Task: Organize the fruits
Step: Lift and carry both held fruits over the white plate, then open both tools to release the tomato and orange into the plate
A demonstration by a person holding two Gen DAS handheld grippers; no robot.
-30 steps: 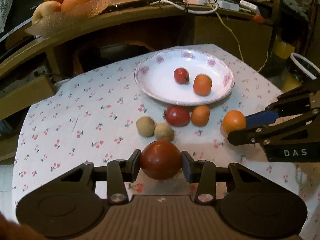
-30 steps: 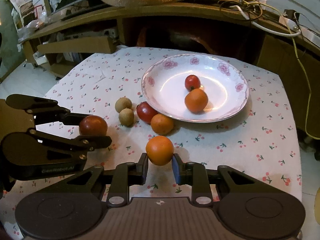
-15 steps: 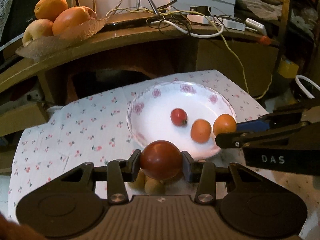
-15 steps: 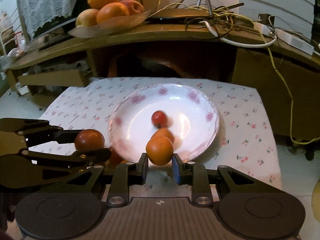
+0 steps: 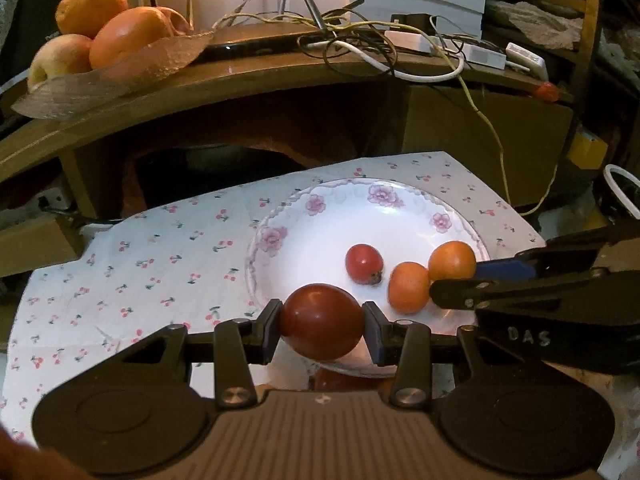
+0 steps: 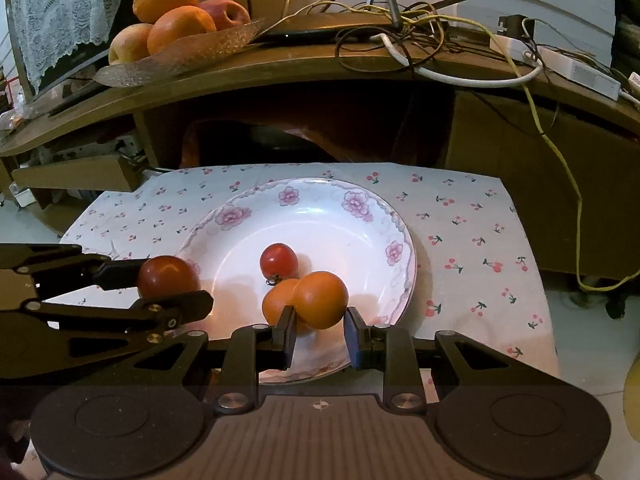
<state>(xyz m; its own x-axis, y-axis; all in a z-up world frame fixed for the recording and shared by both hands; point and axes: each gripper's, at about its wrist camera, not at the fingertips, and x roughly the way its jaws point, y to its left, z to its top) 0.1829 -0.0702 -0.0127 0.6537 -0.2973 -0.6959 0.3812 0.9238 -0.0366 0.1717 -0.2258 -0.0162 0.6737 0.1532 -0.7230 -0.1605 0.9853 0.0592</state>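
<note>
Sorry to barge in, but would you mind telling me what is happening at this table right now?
A person is sorting fruit with two handheld grippers. The left gripper is shut on a dark red tomato, and the right gripper is shut on an orange fruit. Both hover over the flowered plate, where a small red tomato and another orange fruit already lie. Neither held fruit is released yet.

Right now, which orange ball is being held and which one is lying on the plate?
The right gripper holds the orange; the other orange, behind it, rests on the plate beside the small red tomato.
</note>
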